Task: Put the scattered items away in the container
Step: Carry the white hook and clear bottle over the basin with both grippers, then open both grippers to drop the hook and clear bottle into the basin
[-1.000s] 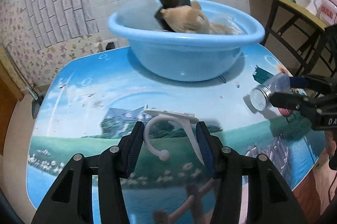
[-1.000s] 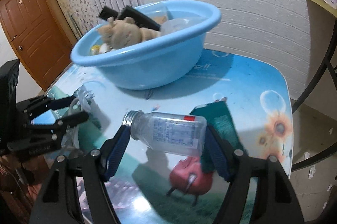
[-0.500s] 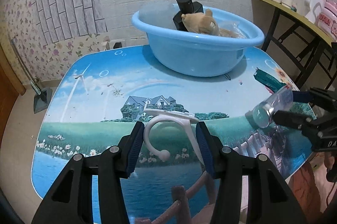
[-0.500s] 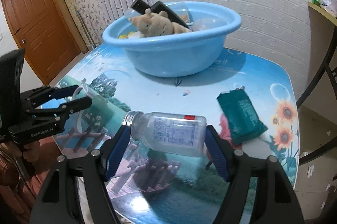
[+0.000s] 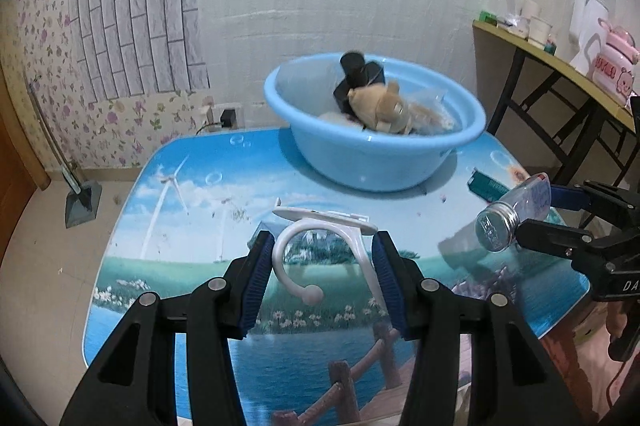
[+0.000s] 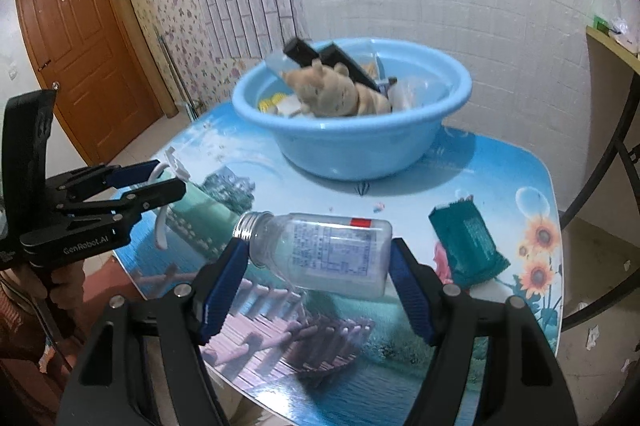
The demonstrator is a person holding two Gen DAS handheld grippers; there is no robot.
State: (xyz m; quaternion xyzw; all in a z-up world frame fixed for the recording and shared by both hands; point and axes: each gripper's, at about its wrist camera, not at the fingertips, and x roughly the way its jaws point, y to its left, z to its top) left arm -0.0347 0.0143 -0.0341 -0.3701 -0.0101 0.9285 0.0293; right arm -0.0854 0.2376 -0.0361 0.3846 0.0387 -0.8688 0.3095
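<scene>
My left gripper point(image 5: 322, 266) is shut on a white plastic hook point(image 5: 320, 242) and holds it above the table's near side. My right gripper point(image 6: 316, 262) is shut on a clear plastic bottle point(image 6: 320, 252) lying sideways, its open neck to the left. Each gripper shows in the other's view: the bottle point(image 5: 516, 214) at the right, the hook point(image 6: 166, 194) at the left. The blue basin point(image 5: 372, 134) point(image 6: 352, 130) stands at the table's far side with a plush bear point(image 6: 328, 92), black items and more inside.
A teal packet point(image 6: 468, 242) lies on the picture-printed table point(image 5: 192, 186) right of the bottle. A wooden side table point(image 5: 560, 54) with clutter stands at the right. A brown door point(image 6: 84, 42) is at the left. A dustpan point(image 5: 82, 202) rests on the floor.
Both grippers have pulled back and risen from the basin with their items held. The basin now looks smaller and farther away in both views.
</scene>
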